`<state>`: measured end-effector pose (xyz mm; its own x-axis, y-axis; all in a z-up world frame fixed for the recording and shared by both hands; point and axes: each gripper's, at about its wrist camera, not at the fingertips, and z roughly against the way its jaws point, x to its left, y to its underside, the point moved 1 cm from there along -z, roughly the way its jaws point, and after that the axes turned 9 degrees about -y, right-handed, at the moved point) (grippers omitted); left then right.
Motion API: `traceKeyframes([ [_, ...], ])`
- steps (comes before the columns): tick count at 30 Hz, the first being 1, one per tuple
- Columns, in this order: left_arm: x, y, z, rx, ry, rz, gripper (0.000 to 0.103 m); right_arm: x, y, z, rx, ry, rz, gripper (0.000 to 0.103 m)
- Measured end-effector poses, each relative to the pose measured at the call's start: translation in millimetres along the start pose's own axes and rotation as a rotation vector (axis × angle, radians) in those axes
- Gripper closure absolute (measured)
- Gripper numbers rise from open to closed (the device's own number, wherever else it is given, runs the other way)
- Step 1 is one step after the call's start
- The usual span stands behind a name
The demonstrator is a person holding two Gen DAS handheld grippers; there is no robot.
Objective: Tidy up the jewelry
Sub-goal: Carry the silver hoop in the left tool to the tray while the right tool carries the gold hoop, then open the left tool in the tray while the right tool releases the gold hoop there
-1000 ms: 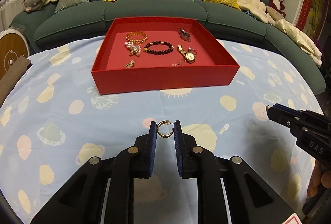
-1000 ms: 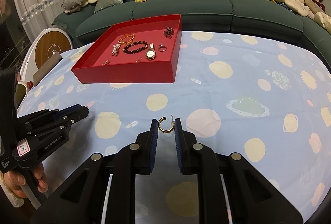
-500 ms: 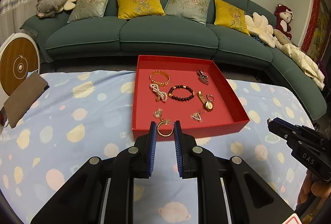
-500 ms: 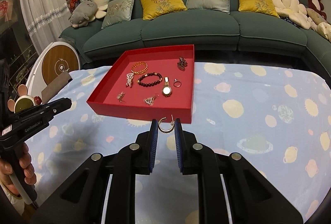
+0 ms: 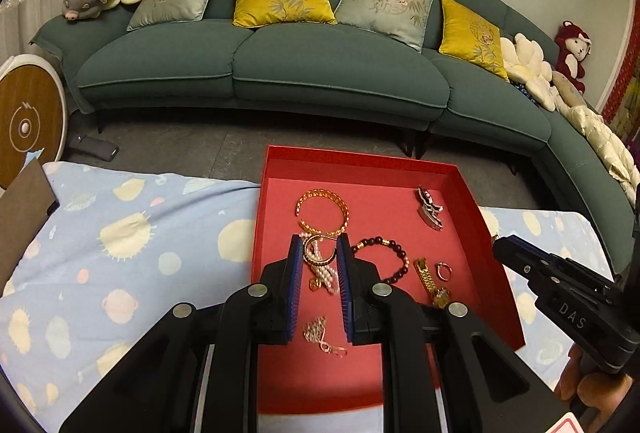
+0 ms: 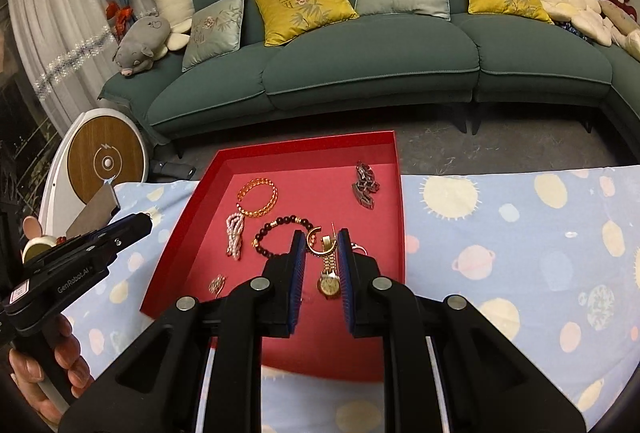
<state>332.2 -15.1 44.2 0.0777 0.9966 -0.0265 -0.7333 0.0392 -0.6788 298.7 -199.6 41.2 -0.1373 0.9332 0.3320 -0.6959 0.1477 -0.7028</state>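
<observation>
Tray (image 5: 496, 265) on tablecloth (image 5: 120, 253) – sofa (image 5: 320, 73) behind; bracelets, watch (image 6: 330, 283) in tray.

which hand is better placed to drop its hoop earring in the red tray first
Either; slight edge to the left. Both tongs hold a gold hoop earring over the red tray, but the left tongs sit nearer its middle; the right tongs hang above the watch.

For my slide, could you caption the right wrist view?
Right claw carries a gold hoop earring above the red tray.
</observation>
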Motion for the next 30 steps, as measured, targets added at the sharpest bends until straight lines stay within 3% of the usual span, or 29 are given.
traceKeyframes([
  [11, -6, -17, -58, 0.061, -0.046, -0.022, 0.089, -8, -22, -71, 0.060, 0.030, -0.010, 0.087],
  [30, 3, -17, -79, 0.077, -0.087, -0.025, 0.089, -8, -28, -96, 0.090, 0.042, 0.004, 0.087],
])
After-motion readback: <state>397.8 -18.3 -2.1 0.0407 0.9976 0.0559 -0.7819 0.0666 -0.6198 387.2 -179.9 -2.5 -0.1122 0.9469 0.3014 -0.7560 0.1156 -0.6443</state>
